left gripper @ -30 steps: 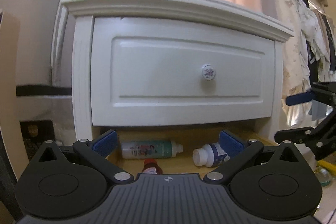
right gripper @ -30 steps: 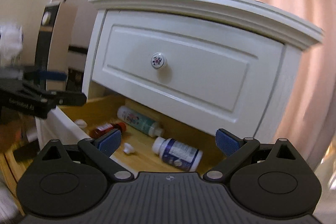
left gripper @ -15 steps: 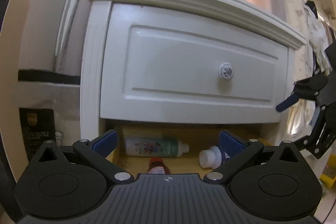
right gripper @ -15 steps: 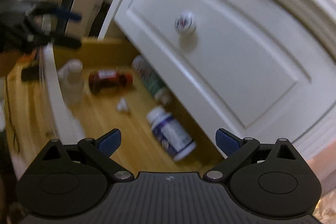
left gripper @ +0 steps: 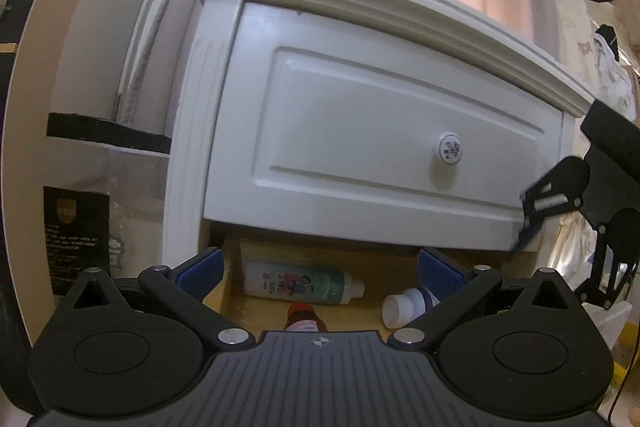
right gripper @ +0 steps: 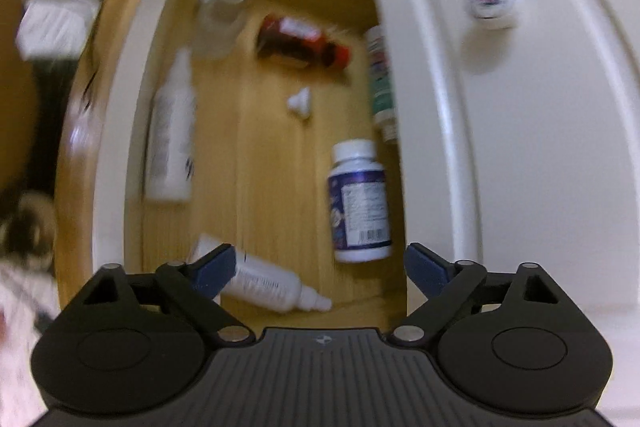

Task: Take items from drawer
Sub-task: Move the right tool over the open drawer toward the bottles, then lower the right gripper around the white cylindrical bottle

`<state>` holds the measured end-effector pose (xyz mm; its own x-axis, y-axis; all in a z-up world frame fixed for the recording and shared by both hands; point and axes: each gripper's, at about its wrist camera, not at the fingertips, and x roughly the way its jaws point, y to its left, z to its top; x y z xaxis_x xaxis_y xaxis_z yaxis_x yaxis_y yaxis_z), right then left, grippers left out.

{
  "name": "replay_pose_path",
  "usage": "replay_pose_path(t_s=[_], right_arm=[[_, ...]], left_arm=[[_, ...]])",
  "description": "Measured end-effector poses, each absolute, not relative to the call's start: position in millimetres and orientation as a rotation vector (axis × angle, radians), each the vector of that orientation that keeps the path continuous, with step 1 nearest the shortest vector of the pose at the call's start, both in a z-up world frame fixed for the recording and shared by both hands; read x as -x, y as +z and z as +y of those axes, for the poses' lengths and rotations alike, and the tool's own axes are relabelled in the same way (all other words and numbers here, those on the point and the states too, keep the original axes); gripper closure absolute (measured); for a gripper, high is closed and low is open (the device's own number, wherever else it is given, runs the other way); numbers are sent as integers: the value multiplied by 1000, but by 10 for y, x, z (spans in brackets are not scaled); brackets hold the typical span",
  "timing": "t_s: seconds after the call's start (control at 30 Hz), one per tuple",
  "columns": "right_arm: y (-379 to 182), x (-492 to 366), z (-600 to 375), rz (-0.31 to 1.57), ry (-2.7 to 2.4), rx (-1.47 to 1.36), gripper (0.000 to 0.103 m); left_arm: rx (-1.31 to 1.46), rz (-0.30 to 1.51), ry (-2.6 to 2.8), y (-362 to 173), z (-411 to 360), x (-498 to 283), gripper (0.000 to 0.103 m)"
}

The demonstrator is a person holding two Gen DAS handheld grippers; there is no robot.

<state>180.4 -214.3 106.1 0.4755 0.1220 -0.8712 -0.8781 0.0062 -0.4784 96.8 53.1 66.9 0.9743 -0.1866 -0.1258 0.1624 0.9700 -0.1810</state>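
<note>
The lower drawer (right gripper: 280, 187) of a white nightstand stands pulled out with a wooden floor. In it lie a white-capped pill bottle with a blue label (right gripper: 360, 203), a brown bottle with a red cap (right gripper: 304, 43), a green-and-white bottle (right gripper: 382, 83), white squeeze bottles (right gripper: 172, 143) (right gripper: 272, 287) and a small white cap (right gripper: 300, 101). My right gripper (right gripper: 316, 269) is open and empty, looking down into the drawer. My left gripper (left gripper: 320, 271) is open and empty in front of the drawer; the green-and-white bottle (left gripper: 304, 283), brown bottle (left gripper: 306, 319) and pill bottle (left gripper: 404, 307) lie beyond it.
The shut upper drawer front (left gripper: 380, 155) with a round painted knob (left gripper: 450, 151) overhangs the open drawer. The right gripper's body (left gripper: 592, 195) shows at the right of the left wrist view. A tan box (left gripper: 36, 107) stands left of the nightstand. Clothes (left gripper: 600, 67) hang at the right.
My right gripper has swung over the open drawer and tilted down to look into it. My left gripper has drifted left and a little closer. Both stay open.
</note>
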Motion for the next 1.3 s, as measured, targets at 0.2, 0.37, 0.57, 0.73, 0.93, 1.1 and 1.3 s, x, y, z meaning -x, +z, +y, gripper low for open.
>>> replay_pose_path(t_s=[0.2,0.37,0.57,0.73,0.93,1.1,1.3], right_arm=[[870,-1886,-2033,828,1062,1580,34],[723,-1983,-1995,926,1126,1651,36],[604,-1947,-1996,928,1177,1675,37],[470,-1891,-2035,889,1195,1744,37],[291,-1826,-2081,838,1214,1847,44],[255,-1845,-2039,822,1233,1794,47],[355,-2034,-1948,861,1165,1600,48]], left_arm=[[181,145,-186,646,502,-970,0],[177,139,-192,645,478,-963,0],[160,149,-185,643,472,-974,0],[149,157,-181,646,466,-986,0],[105,139,-153,606,417,-965,0],[79,124,-138,585,390,-937,0],[66,107,-140,567,397,-912,0]])
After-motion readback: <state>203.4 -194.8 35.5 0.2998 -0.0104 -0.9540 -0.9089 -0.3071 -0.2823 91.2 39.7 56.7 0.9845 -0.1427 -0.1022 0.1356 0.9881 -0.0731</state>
